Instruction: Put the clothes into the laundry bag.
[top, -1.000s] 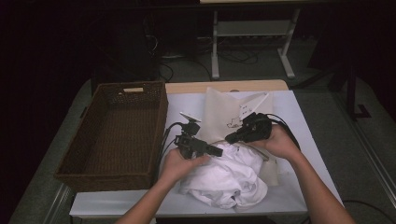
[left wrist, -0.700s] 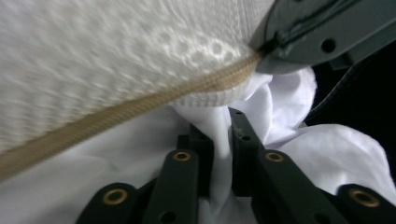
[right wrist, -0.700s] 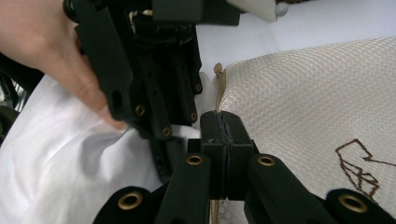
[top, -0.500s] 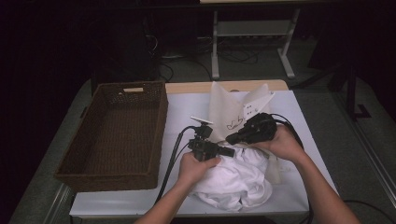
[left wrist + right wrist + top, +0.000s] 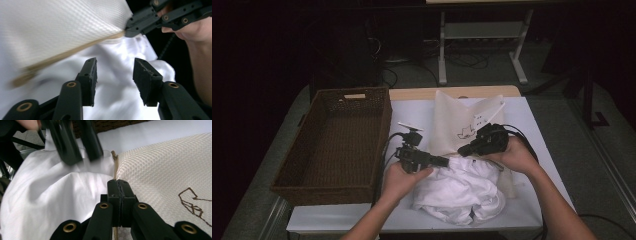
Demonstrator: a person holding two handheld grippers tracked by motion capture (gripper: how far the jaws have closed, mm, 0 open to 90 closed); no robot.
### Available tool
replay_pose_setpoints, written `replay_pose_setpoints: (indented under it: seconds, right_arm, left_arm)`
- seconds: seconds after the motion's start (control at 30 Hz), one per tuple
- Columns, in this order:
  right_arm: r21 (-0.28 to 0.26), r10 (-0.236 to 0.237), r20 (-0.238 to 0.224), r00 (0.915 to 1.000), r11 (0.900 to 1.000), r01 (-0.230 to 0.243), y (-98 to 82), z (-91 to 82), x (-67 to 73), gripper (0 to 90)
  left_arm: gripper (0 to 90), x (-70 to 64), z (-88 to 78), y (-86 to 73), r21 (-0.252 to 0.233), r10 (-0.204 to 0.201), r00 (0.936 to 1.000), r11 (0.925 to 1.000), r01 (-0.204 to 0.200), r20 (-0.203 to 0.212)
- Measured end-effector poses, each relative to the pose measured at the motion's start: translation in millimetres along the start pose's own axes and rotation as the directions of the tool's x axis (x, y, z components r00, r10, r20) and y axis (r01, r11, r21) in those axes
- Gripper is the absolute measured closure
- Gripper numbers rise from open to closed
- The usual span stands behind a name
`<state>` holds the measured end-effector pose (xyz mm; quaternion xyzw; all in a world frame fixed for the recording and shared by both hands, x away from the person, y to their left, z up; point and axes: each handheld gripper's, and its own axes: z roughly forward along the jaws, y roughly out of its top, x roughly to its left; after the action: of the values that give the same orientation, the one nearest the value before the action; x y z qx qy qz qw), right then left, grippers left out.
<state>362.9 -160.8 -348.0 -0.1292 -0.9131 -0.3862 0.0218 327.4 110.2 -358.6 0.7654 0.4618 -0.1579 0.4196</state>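
No writing can be read anywhere; the cream mesh bag (image 5: 457, 120) bears a brown line drawing (image 5: 193, 203), with a small white tag (image 5: 479, 119) whose marks are too small to make out.

The right gripper (image 5: 464, 149) lies nearly level, held in the person's right hand (image 5: 512, 152) and pointing toward the left gripper. Its jaws are clenched on the tan-bound rim of the mesh bag, the weave spreading to the right of the jaws in the right gripper view and the white garment (image 5: 50, 200) bulging to their left.

The left gripper (image 5: 443, 161) is also held nearly level, in the left hand (image 5: 399, 177), pointing across at the right one. Its jaws have just been opening and stand released, apart, with nothing pressed between the pads; the white cloth (image 5: 115, 82) lies just beyond and below them, and the bag's rim (image 5: 70, 51) runs above them up to the right gripper's closed tips.

The garment (image 5: 459, 192) sits crumpled on the white tabletop (image 5: 412, 107), part of it under the bag's edge and hidden. The left gripper shows blurred in the right gripper view. A brown wicker basket (image 5: 287, 170) stands well off behind the left gripper.
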Motion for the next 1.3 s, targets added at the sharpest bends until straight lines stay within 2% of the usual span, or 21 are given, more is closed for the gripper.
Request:
replay_pose_setpoints:
  seconds: [0.03,0.07,0.1,0.13,0.2,0.3,0.37,0.4,0.43,0.5,0.53,0.57,0.63,0.7,0.73,0.83,0.97,1.0,1.1,1.2,1.3]
  right_arm:
    - [-0.003,0.000,0.001,1.0000,1.000,0.000,0.8,0.9,-0.3,88.6]
    - [-0.003,0.000,0.001,1.0000,1.000,0.000,0.8,0.9,-0.3,88.6]
    - [-0.008,-0.004,0.005,1.0000,1.000,0.004,1.7,1.2,-0.2,88.6]
    - [-0.009,-0.005,0.005,1.0000,1.000,0.005,2.0,1.2,0.0,88.6]
    - [-0.007,-0.002,0.008,1.0000,1.000,0.002,2.1,1.9,0.3,88.6]
    - [-0.007,-0.002,0.005,1.0000,1.000,0.002,2.3,3.0,0.3,88.6]
    - [-0.003,-0.004,0.006,1.0000,1.000,0.004,2.9,4.2,0.6,88.6]
    - [0.000,-0.009,0.001,1.0000,1.000,0.009,3.3,5.9,1.0,88.6]
    - [0.002,-0.009,0.001,1.0000,1.000,0.009,3.4,6.7,1.4,88.6]
    - [-0.001,-0.009,-0.005,0.9999,1.000,0.009,3.6,7.6,1.7,88.6]
    - [-0.003,-0.008,-0.010,0.9999,1.000,0.008,4.1,8.3,2.2,88.6]
    - [-0.003,-0.008,-0.010,0.9999,1.000,0.008,4.1,8.3,2.2,88.6]
    - [0.000,-0.024,-0.023,0.9994,1.000,0.024,7.4,12.3,4.4,88.7]
    - [-0.001,-0.034,-0.029,0.9990,0.999,0.034,9.8,14.5,6.9,88.7]
    - [-0.001,-0.034,-0.029,0.9990,0.999,0.034,9.8,14.5,6.9,88.7]
    - [-0.024,-0.048,-0.043,0.9979,0.999,0.047,13.5,8.5,13.1,88.7]
    - [-0.029,-0.043,-0.027,0.9987,0.999,0.043,12.2,0.5,12.1,88.7]
    - [-0.009,-0.029,-0.014,0.9995,1.000,0.029,7.3,-1.5,8.6,88.7]
    - [0.004,-0.016,-0.009,0.9998,1.000,0.016,1.5,-1.6,5.6,88.7]
    - [-0.001,-0.015,-0.004,0.9999,1.000,0.015,1.2,-2.0,5.6,88.7]
    - [0.003,-0.016,0.000,0.9999,1.000,0.016,2.0,-1.6,5.9,88.6]
  left_arm:
    - [47.1,5.6,-7.1,-1.8,-0.003,-0.008,0.9994,1.0000,0.007,-0.035]
    - [45.5,5.6,-7.1,-1.8,-0.003,-0.008,0.9994,1.0000,0.007,-0.035]
    - [44.1,12.7,-4.5,-4.2,0.040,-0.026,0.9986,0.9988,0.028,-0.045]
    - [42.6,12.7,-4.5,-4.2,0.040,-0.026,0.9986,0.9988,0.028,-0.045]
    - [42.2,23.0,7.8,-9.8,0.075,-0.070,0.9975,0.9947,0.070,-0.014]
    - [42.0,27.3,18.9,-11.0,0.090,-0.079,0.9967,0.9927,0.080,-0.018]
    - [49.9,30.7,29.3,-12.0,0.097,-0.080,0.9967,0.9920,0.081,-0.018]
    - [71.4,30.9,34.2,-14.4,0.069,-0.068,0.9976,0.9952,0.069,-0.013]
    - [78.4,28.6,35.5,-15.8,0.060,-0.053,0.9985,0.9967,0.054,-0.015]
    - [83.6,25.5,36.2,-16.7,0.063,-0.034,0.9994,0.9974,0.034,-0.009]
    - [83.9,18.4,37.6,-17.2,0.079,-0.012,0.9992,0.9969,0.009,0.039]
    - [84.1,18.4,37.6,-17.2,0.079,-0.012,0.9992,0.9969,0.009,0.039]
    - [84.2,10.0,40.0,-15.4,0.088,0.010,0.9977,0.9960,-0.016,0.067]
    - [84.2,2.3,44.9,-9.3,0.077,0.033,0.9989,0.9964,-0.035,0.032]
    - [84.2,2.3,44.9,-9.3,0.077,0.033,0.9989,0.9964,-0.035,0.032]
    - [84.4,13.1,48.4,-2.0,-0.012,-0.022,0.9997,0.9997,0.022,0.004]
    - [82.9,19.4,49.7,-0.3,-0.009,-0.045,0.9988,0.9989,0.045,0.019]
    - [77.7,17.7,44.8,-0.6,0.009,-0.027,0.9995,0.9996,0.027,0.014]
    - [60.9,15.7,36.9,-1.6,0.023,-0.021,0.9997,0.9995,0.021,0.012]
    - [55.1,13.1,20.7,-3.6,0.036,-0.017,0.9994,0.9992,0.016,0.030]
    - [54.0,8.6,2.2,-8.1,0.037,0.013,0.9999,0.9992,-0.013,0.004]
